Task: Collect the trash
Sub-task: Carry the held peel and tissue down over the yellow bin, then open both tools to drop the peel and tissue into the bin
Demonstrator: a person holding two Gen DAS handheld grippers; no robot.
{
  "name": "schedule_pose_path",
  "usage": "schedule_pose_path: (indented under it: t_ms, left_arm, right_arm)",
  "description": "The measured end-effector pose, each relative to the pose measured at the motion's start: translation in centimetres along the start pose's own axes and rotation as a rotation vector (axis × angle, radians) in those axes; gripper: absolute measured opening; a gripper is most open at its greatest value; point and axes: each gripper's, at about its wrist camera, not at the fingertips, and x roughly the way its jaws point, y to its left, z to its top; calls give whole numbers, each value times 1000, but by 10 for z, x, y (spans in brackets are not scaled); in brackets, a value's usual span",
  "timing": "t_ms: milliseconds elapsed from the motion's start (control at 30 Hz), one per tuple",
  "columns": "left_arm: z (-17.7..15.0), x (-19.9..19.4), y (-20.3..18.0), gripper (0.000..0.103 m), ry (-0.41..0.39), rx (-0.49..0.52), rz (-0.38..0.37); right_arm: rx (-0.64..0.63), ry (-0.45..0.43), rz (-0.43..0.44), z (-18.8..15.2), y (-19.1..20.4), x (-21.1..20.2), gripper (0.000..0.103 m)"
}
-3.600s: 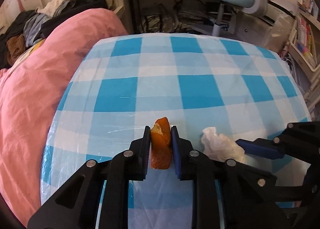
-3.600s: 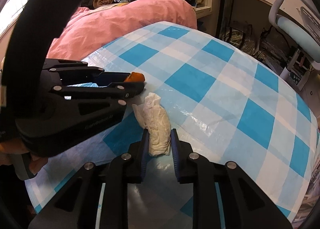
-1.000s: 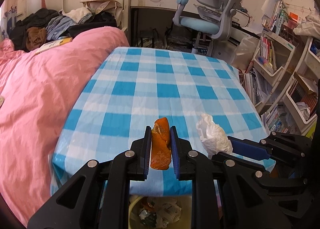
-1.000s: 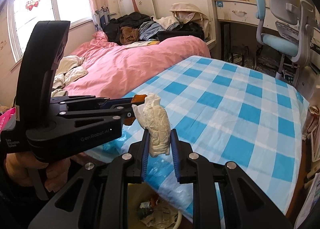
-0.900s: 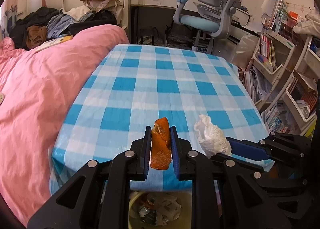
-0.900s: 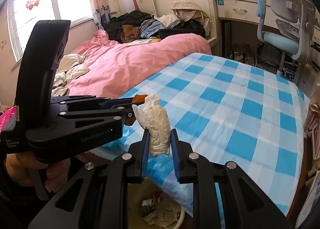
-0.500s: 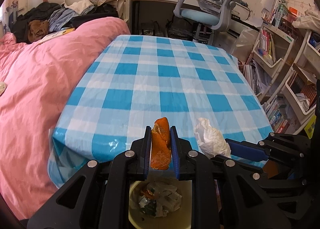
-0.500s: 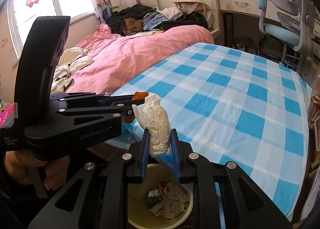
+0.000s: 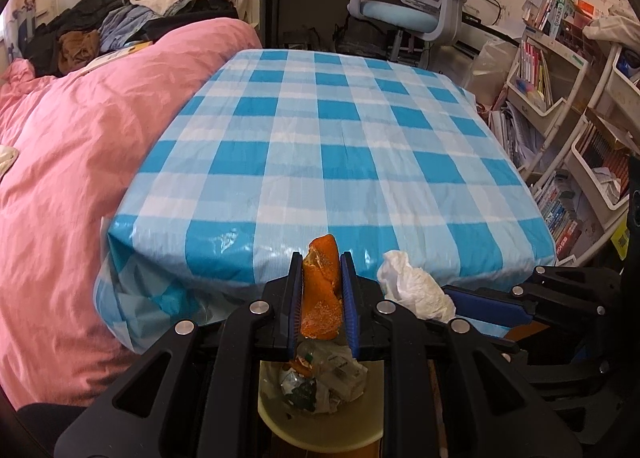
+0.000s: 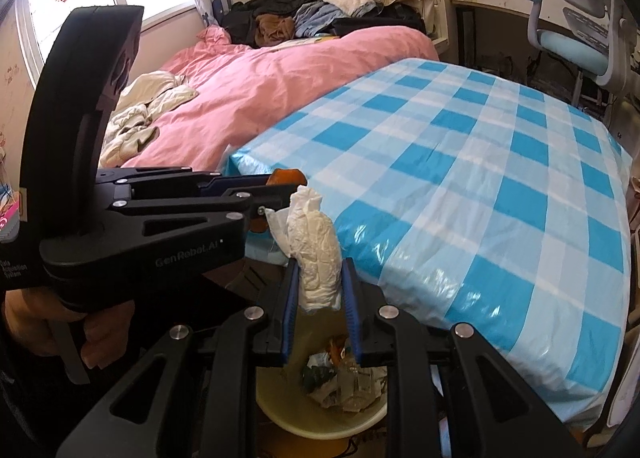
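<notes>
The left gripper (image 9: 320, 290) has its blue-padded jaws clamped on a curled piece of orange fruit peel (image 9: 321, 294), which stands upright between the pads with its top poking above them. The right gripper (image 10: 318, 306) has its jaws pressed on a crumpled white paper tissue (image 10: 316, 258), whose loose end sticks up and leans to the left above the pads. In the left wrist view the right gripper (image 9: 460, 300) lies just to the right, the tissue (image 9: 412, 286) bunched at its tip; in the right wrist view the left gripper (image 10: 276, 187) reaches in from the left, with the peel (image 10: 286, 176) showing at its tip and a hand (image 10: 60, 322) around its black handle.

Both grippers point steeply down over a round cream plastic waste bin (image 9: 320, 424), seen below the jaws and already holding crumpled paper and wrappers (image 9: 324, 376); it stands on the floor just below the near edge of the table. Beyond the bin (image 10: 288, 414) stretches the table under a blue-and-white checked plastic cloth (image 9: 340, 137). A bed with a pink quilt (image 9: 72, 161) lies beside the table on the left, clothes (image 10: 312, 17) piled at its far end. A light blue and grey office chair (image 9: 412, 5) stands past the table's far end, and white shelves of books (image 9: 560, 129) line the right side.
</notes>
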Motion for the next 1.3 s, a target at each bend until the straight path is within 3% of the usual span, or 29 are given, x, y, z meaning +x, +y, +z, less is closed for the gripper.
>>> schedule_pose_path:
  t_ms: [733, 800, 833, 867, 933, 1233, 1300]
  left_arm:
    - [-37, -1, -1, 18, 95, -5, 6]
    - [-40, -1, -1, 19, 105, -5, 7]
    - [-40, 0, -1, 23, 108, -3, 6]
    - [-41, -1, -2, 26, 107, -1, 9]
    - [-42, -4, -2, 43, 92, 1, 27]
    - [-36, -16, 4, 71, 14, -30, 62]
    - [-34, -20, 5, 79, -13, -39, 71]
  right_arm:
    - [-4, 85, 9, -28, 10, 6, 24]
    - [-1, 104, 4, -31, 11, 8, 32]
    - [0, 107, 0, -32, 11, 8, 41]
    - [-2, 107, -4, -33, 11, 8, 44]
    - [2, 107, -12, -35, 11, 7, 46]
    - [42, 68, -114, -39, 2, 1, 68]
    - [45, 46, -174, -38, 0, -2, 75]
